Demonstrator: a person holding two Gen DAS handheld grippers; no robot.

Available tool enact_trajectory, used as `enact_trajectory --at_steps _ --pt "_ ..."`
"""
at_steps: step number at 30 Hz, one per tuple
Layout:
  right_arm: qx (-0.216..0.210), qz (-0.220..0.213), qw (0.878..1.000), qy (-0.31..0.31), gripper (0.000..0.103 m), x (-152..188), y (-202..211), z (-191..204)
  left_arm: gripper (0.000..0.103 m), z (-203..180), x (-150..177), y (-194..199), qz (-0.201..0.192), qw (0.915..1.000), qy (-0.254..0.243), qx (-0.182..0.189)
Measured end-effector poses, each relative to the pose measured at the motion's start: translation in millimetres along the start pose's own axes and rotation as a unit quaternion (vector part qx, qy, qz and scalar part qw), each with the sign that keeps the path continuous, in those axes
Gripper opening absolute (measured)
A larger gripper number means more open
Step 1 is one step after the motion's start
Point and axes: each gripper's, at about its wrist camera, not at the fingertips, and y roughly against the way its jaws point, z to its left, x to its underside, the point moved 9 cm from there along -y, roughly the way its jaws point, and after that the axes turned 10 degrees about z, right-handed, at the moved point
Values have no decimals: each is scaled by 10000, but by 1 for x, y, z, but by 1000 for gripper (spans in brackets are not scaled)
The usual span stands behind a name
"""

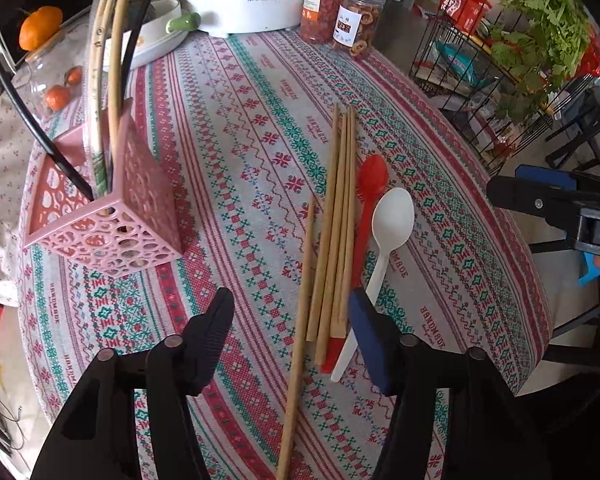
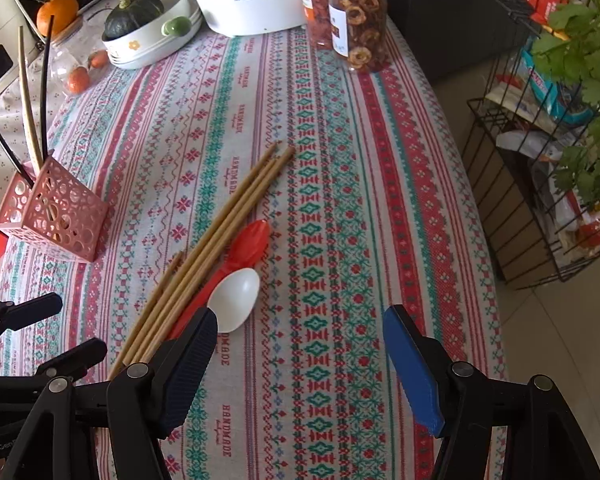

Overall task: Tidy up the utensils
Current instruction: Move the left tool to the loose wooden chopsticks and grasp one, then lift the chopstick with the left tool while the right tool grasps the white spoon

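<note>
Now both grippers hang above the table [image 2: 260, 128], pointing steeply down. Wooden chopsticks [image 1: 336, 220] lie bundled mid-table, with a red spoon [image 1: 370, 184] and a white spoon [image 1: 392, 216] touching along their right side. One chopstick [image 1: 300, 344] lies apart, between the left gripper [image 1: 292, 340] fingers, which stand open and unpressed. Right gripper [image 2: 300, 360] is open over bare cloth. A pink holder [image 1: 112, 216] with utensils stands far left.
</note>
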Motion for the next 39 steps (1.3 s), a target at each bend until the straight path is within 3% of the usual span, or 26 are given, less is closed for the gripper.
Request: enact_trajectory --at_steps 1,6,17,22,26,39 --pt "-12 31 10000 -20 74 1 -1 -2 35 -4 -5 -4 35 10000 4 58" --pt "-29 62 9999 -105 74 2 -1 -14 18 -15 -31 -25 144 9999 81 43" --pt "11 84 9997 -211 78 3 -2 -25 11 -3 -47 -55 441 9985 263 -170" --pt "49 105 9998 -182 78 2 -4 -22 11 -10 -47 -57 564 9964 -173 -614" --pt "70 136 9998 -122 78 1 -8 -16 6 -6 -49 -57 635 9958 11 -656" --pt "104 230 9997 -22 79 -8 -22 5 5 28 -22 57 -681 9969 45 -403"
